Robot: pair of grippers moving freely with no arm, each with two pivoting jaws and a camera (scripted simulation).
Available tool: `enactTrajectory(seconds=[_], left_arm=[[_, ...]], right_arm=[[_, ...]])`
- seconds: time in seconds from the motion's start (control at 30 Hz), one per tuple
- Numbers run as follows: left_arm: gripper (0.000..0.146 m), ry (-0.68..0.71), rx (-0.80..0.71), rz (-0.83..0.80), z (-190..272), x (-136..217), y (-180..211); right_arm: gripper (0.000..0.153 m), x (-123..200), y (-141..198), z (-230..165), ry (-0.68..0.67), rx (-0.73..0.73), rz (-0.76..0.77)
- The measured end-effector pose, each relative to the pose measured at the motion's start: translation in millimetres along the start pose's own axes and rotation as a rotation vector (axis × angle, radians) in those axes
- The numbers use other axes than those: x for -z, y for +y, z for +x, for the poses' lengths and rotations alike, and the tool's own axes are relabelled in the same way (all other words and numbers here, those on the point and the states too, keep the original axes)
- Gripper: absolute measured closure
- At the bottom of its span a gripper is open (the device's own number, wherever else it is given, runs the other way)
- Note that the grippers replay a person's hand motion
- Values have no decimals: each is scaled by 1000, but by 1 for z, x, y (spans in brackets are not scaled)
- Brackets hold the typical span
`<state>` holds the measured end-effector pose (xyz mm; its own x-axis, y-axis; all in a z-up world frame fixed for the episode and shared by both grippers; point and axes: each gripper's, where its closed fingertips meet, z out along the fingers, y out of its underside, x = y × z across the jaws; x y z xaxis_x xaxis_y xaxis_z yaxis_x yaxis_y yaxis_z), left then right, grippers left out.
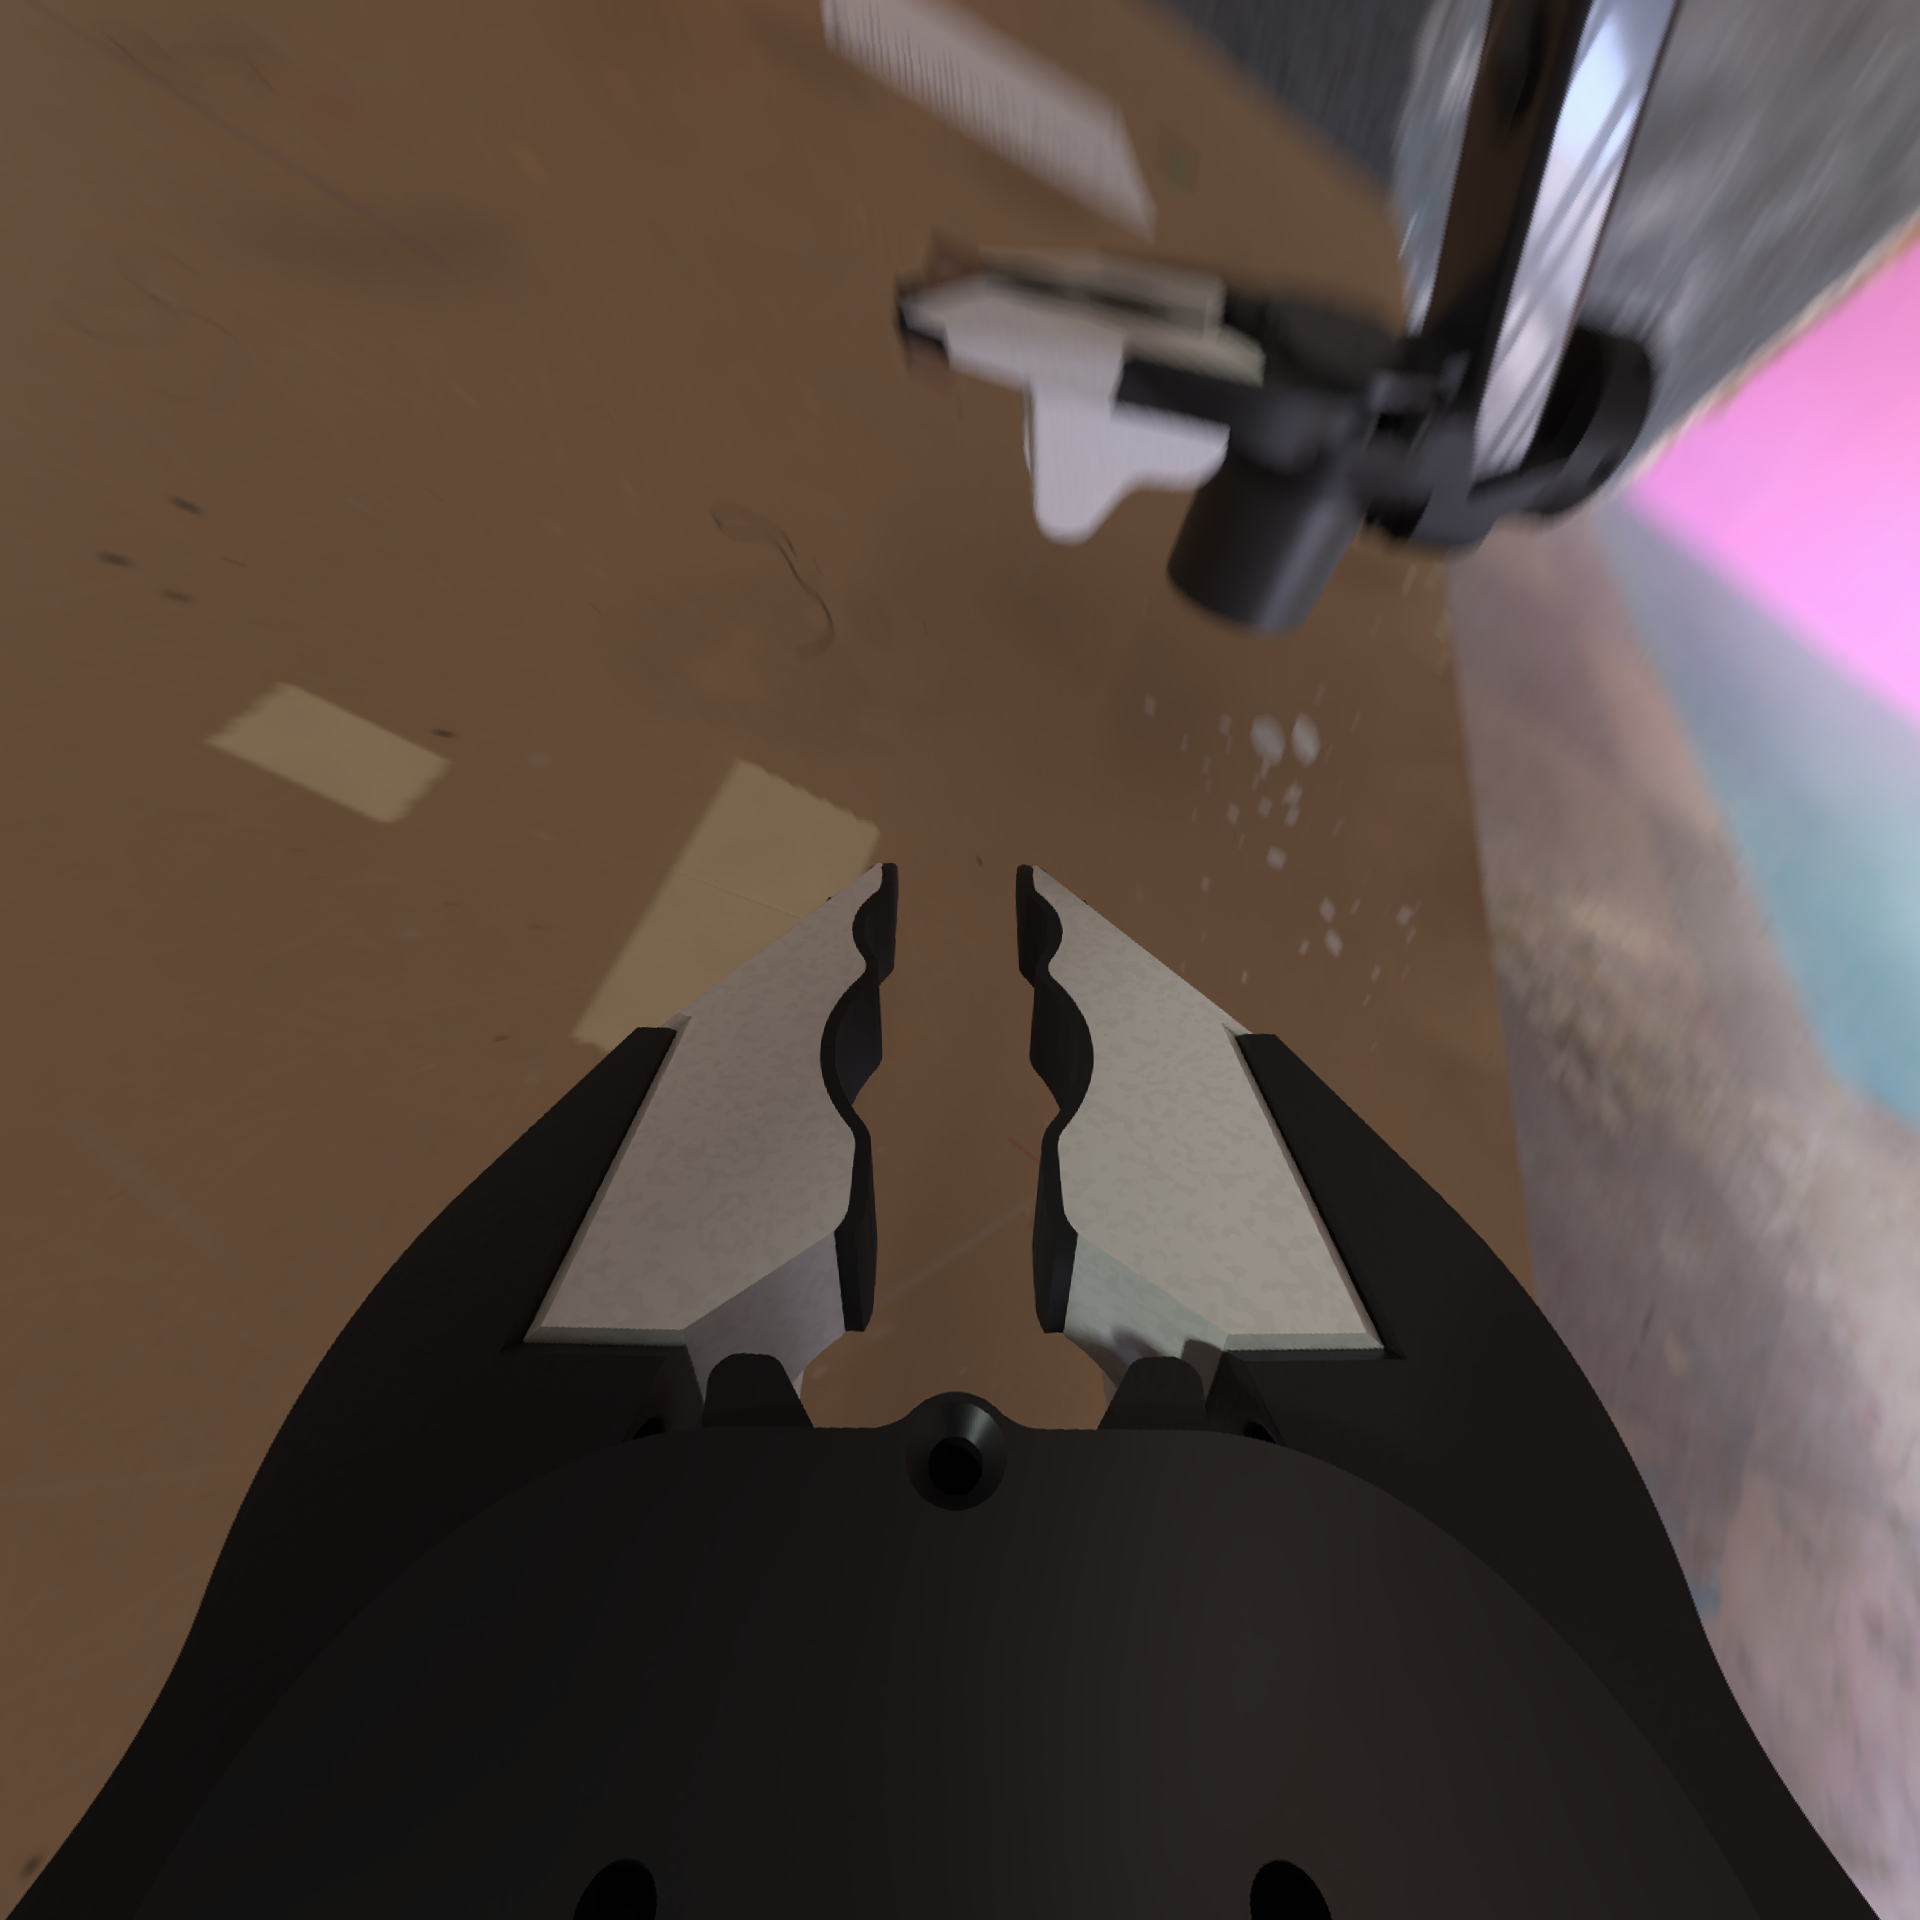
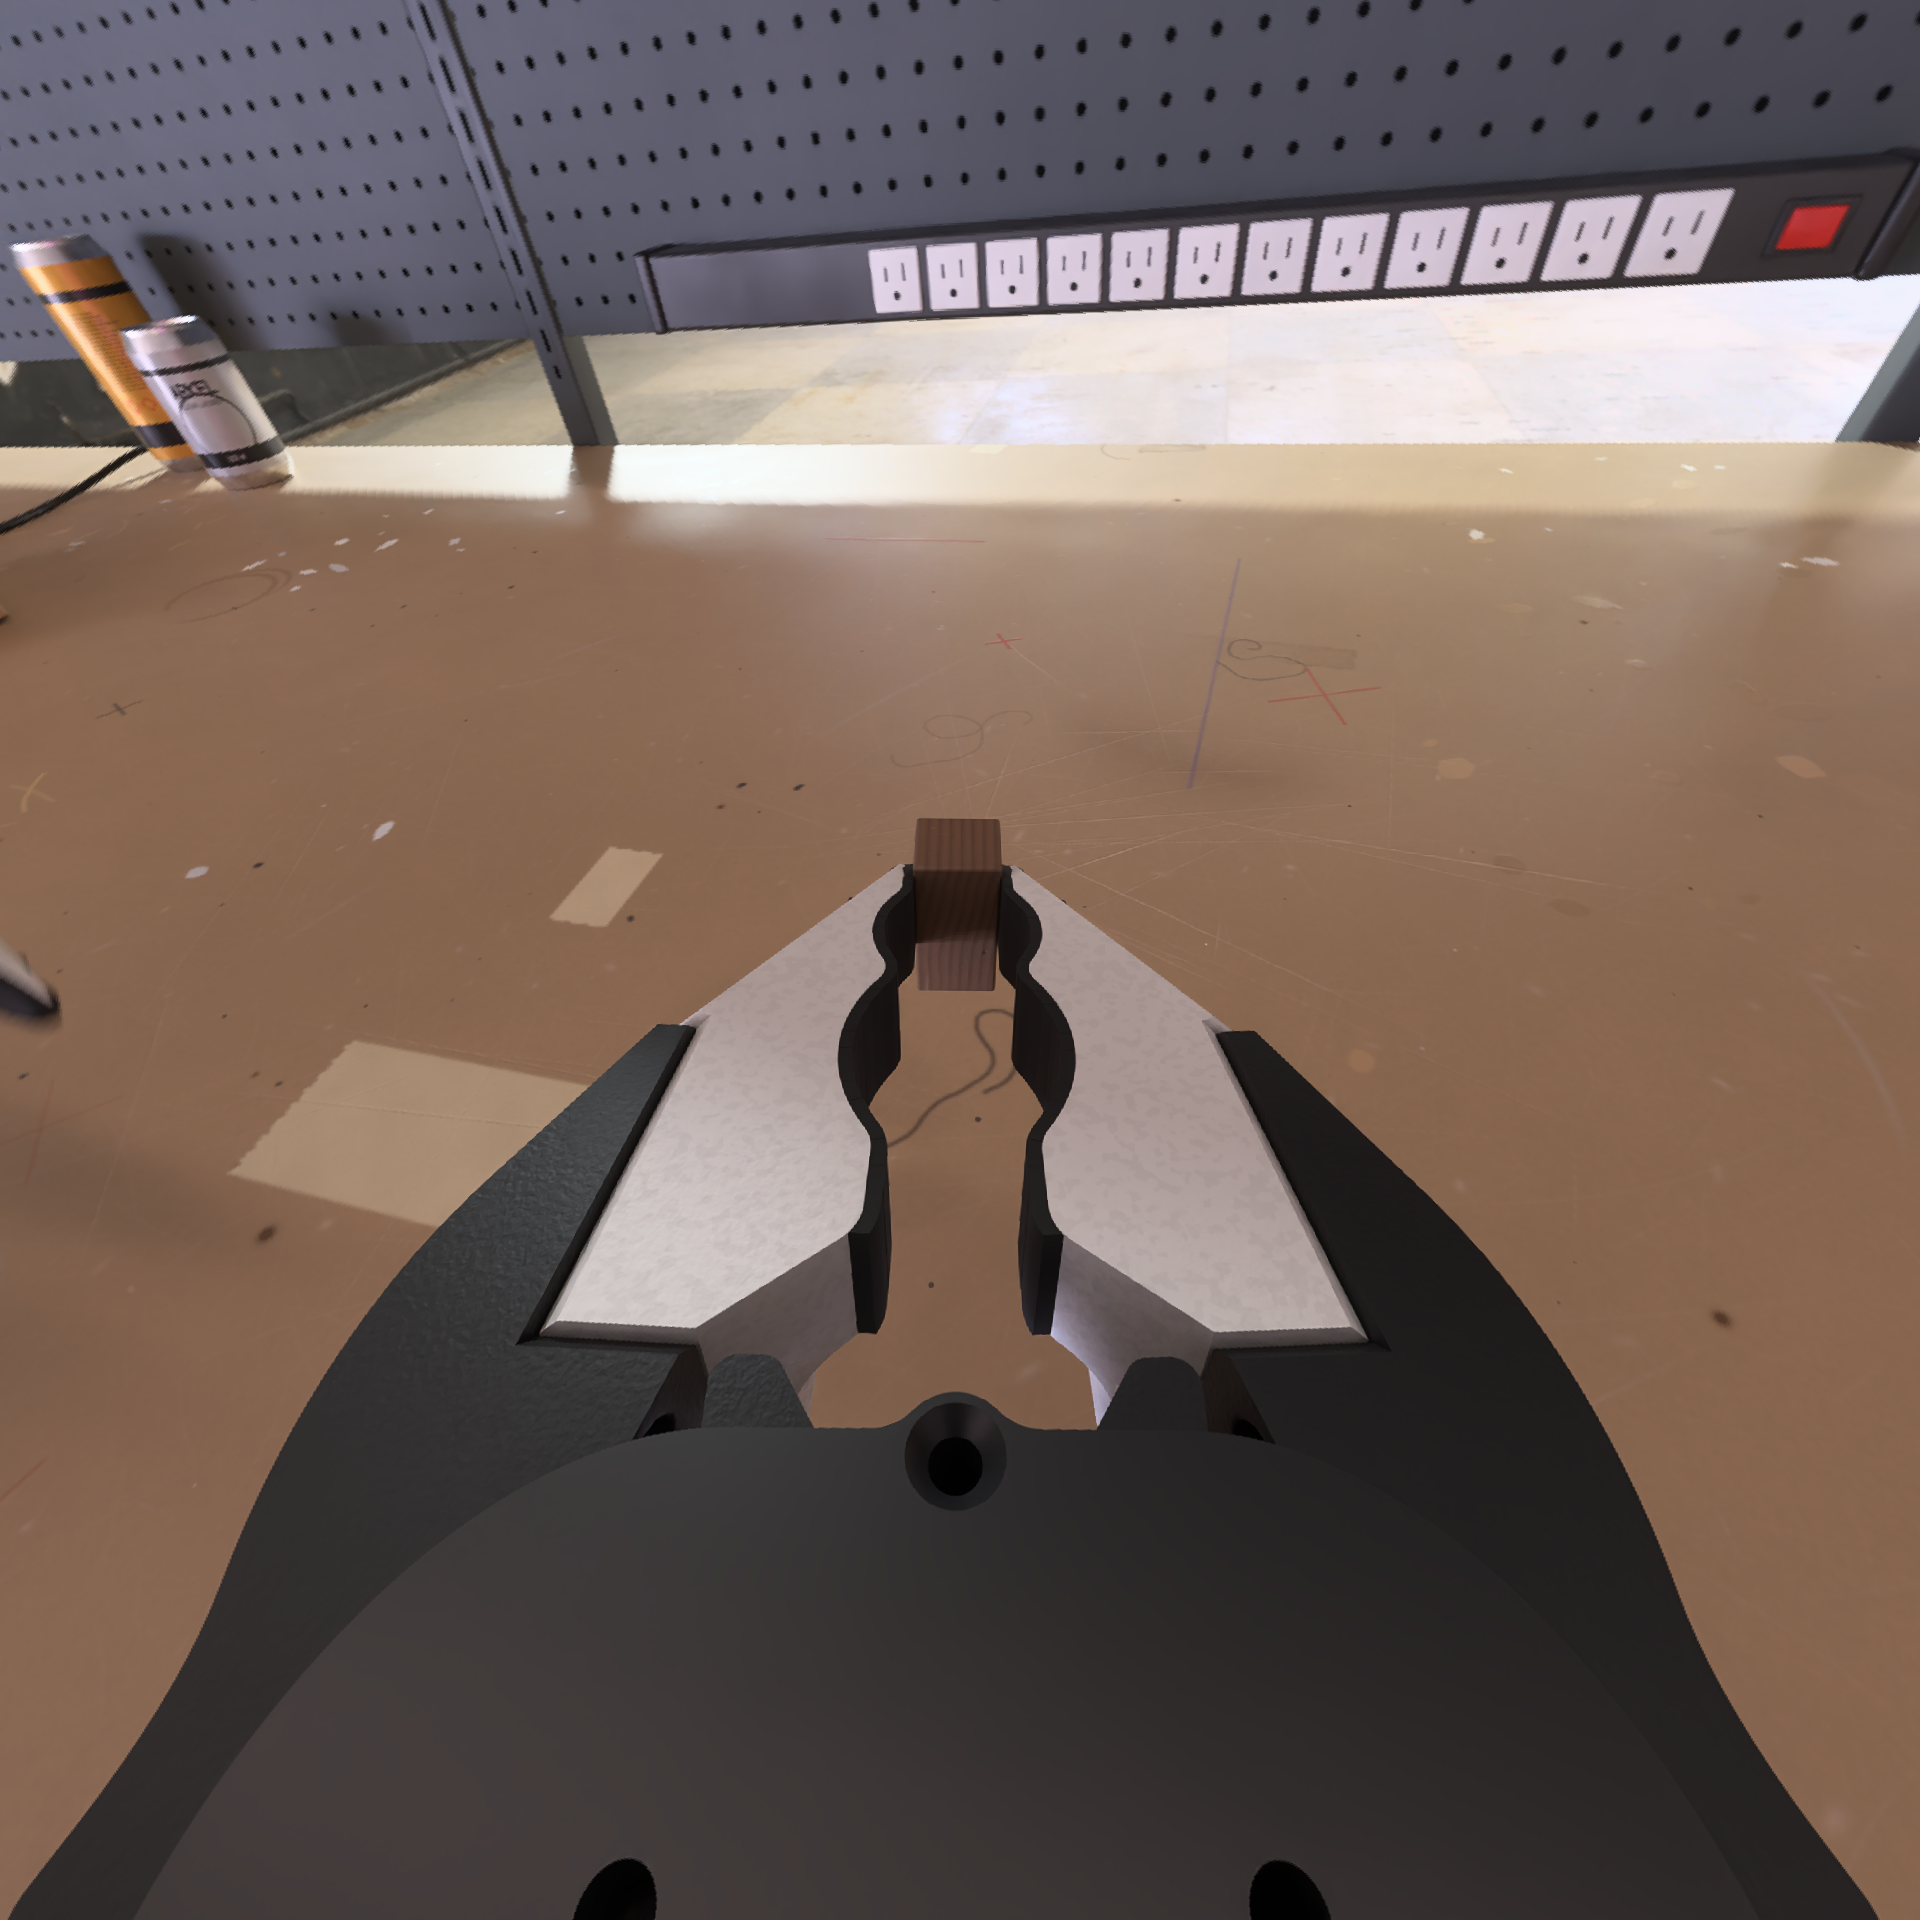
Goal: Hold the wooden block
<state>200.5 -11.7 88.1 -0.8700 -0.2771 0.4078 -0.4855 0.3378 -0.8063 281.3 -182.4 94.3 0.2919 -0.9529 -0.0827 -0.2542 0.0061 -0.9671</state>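
Note:
The wooden block [image 2: 957, 914] is a small brown cube, upright between the tips of my right gripper [image 2: 957, 883]. The right gripper is shut on it and holds it just above the tan tabletop [image 2: 1455, 1039]. My left gripper [image 1: 957, 883] is over the table with a narrow gap between its fingers and nothing in it. The right gripper also shows in the left wrist view [image 1: 1091, 343], blurred, at the upper right and well ahead of the left gripper. The block cannot be made out there.
Two cans [image 2: 208, 405] stand at the table's back left by a black cable. A power strip [image 2: 1247, 260] hangs on the grey pegboard [image 2: 935, 104] behind. Pale tape patches [image 2: 416, 1122] lie flat on the table, which ends at the right in the left wrist view [image 1: 1475, 831].

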Motion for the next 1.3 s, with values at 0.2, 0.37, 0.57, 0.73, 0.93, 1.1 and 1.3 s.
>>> enactTrajectory(seconds=[0.2, 0.37, 0.57, 0.73, 0.93, 1.1, 1.3], left_arm=[[106, -223, 19, 350, -78, 92, -22], [103, -477, 10, 412, -135, 144, -25], [103, -496, -63, 305, -166, 169, -42], [101, -463, -327, -75, -216, 189, -90], [90, -402, -424, -485, -319, 189, -139], [87, -316, -425, -752, -386, 163, -119], [89, -264, -422, -936, -417, 142, -78]], right_arm=[[138, -7, 8, -14, -70, 7, -31], [138, -13, -1, -16, -83, -1, 20], [138, -24, -15, -4, -61, -69, 92], [138, -37, -14, -6, -95, -118, 90], [138, -43, -12, -7, -118, -141, 70], [138, -43, -12, 2, -110, -198, 77], [138, -44, -10, 7, -118, -241, 74]])
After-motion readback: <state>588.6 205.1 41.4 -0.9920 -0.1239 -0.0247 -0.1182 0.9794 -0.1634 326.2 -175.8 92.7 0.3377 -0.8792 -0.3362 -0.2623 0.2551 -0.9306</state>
